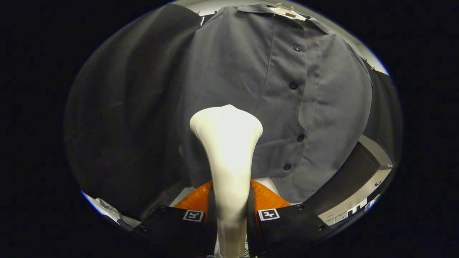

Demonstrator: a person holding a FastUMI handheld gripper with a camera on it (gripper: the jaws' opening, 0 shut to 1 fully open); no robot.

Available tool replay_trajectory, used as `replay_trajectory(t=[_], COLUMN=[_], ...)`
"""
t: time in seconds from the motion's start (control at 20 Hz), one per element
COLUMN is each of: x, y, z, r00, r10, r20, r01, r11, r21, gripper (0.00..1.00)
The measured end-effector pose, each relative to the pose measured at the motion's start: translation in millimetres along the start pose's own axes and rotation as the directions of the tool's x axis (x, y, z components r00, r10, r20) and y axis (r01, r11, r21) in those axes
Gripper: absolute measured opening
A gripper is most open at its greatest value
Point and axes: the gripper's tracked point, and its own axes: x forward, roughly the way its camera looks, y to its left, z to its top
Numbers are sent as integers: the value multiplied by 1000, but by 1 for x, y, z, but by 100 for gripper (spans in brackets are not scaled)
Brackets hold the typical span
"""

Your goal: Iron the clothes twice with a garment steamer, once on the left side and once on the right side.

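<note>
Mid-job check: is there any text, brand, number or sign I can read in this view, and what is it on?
No readable words, brands or numbers.
Square black-and-white marker patterns, no letters: one on each of the fingers of the gripper, which is shut on the white steamer.
Pale tag at the collar of the grey shirt: too small and blurred to read.

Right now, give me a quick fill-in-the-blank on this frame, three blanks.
The gripper is shut on the white ____ handle.
The steamer head points at a grey ____ hanging beyond the fingers.
The shirt placket carries dark ____ down its front.

Missing words: steamer; shirt; buttons
</note>
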Motion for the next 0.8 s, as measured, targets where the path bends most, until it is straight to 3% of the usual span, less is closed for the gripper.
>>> replay_trajectory(t=[0.4, 0.6, 0.8], x=[11, -7, -49], y=[16, 20, 15], z=[-68, -54, -1], r00=[995, 997, 996], r10=[30, 53, 77], r20=[-99, -61, 42], r01=[-30, -52, -78], r11=[1000, 998, 996], r21=[5, 17, 36], gripper=[42, 42, 41])
